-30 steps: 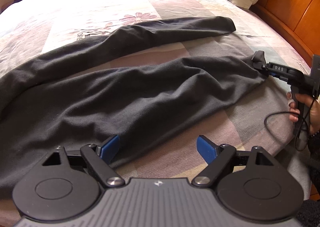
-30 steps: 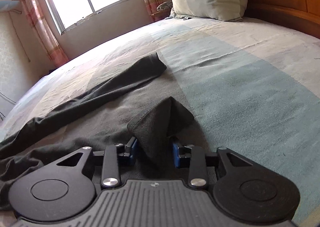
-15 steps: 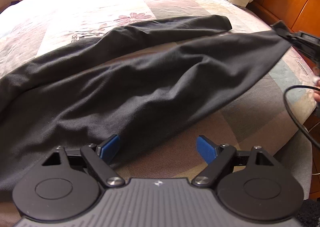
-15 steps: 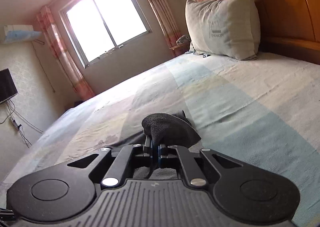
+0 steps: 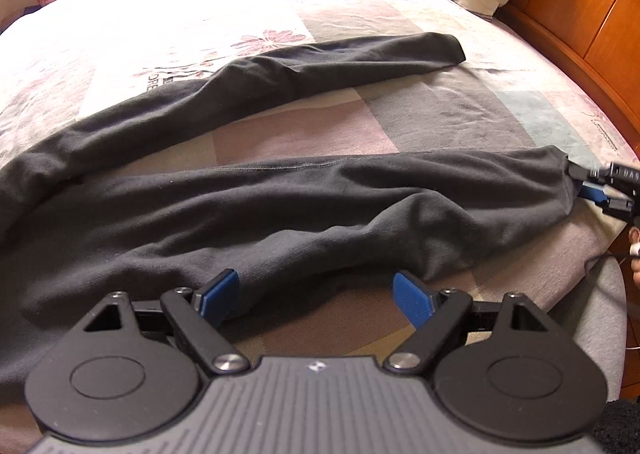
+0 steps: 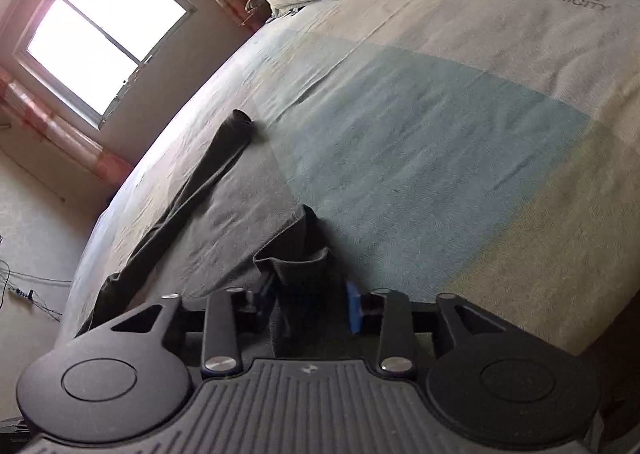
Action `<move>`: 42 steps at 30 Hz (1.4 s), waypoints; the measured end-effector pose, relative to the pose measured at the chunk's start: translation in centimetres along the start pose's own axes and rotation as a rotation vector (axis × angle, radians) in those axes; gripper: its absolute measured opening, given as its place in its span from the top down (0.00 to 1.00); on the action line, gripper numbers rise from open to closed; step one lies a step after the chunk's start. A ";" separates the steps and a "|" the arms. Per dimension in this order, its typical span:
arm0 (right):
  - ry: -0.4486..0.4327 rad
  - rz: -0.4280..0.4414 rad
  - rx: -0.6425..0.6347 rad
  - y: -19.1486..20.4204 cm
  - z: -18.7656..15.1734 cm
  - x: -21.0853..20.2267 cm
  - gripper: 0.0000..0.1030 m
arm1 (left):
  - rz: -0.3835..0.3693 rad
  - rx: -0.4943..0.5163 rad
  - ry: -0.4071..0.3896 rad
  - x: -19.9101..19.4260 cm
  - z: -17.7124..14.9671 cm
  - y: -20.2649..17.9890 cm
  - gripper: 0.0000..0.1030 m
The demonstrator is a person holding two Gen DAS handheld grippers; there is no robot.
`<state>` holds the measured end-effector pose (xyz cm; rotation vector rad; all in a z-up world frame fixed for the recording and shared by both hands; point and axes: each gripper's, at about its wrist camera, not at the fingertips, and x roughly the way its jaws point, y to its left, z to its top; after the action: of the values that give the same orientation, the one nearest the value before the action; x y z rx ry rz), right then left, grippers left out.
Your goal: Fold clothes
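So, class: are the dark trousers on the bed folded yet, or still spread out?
Spread out: the trousers lie with both legs apart on the bed.

Two hand-held grippers at work, one spread wide, one parted around cloth.

The black left gripper with blue finger pads (image 5: 316, 290) sits low and level, its two fingers spread wide apart with nothing between them, the left pad (image 5: 219, 291) just touching the edge of the dark grey cotton trousers (image 5: 280, 206). The matching black right gripper (image 6: 310, 300) is rolled to one side, its fingers parted with the trouser cuff lying loose between them. From the left wrist view, fingertips of the person's right hand (image 5: 636, 254) show at the frame edge.
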<state>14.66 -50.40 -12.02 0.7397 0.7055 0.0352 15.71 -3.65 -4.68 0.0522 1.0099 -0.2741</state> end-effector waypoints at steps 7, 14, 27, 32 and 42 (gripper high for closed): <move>0.033 0.066 -0.029 -0.3 2.0 1.9 0.40 | -0.008 0.020 0.009 -0.1 -0.3 -0.7 0.18; 0.041 0.084 -0.098 -0.4 4.2 3.0 0.40 | 0.001 0.021 0.006 0.1 0.0 -0.9 0.18; 0.051 -0.156 -0.784 7.2 -2.5 4.7 0.81 | 0.023 0.015 0.026 0.8 0.0 -0.9 0.18; 0.022 -0.168 -0.762 7.6 -1.2 5.1 0.89 | 0.018 0.034 0.020 0.6 0.1 -1.0 0.18; -0.026 -0.210 -0.649 8.6 4.3 8.5 0.77 | 0.021 0.081 -0.002 -0.7 -2.2 1.7 0.18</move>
<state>25.56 -44.25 -9.25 0.0440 0.6901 0.0590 13.97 -1.53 -5.36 0.1362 0.9957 -0.2957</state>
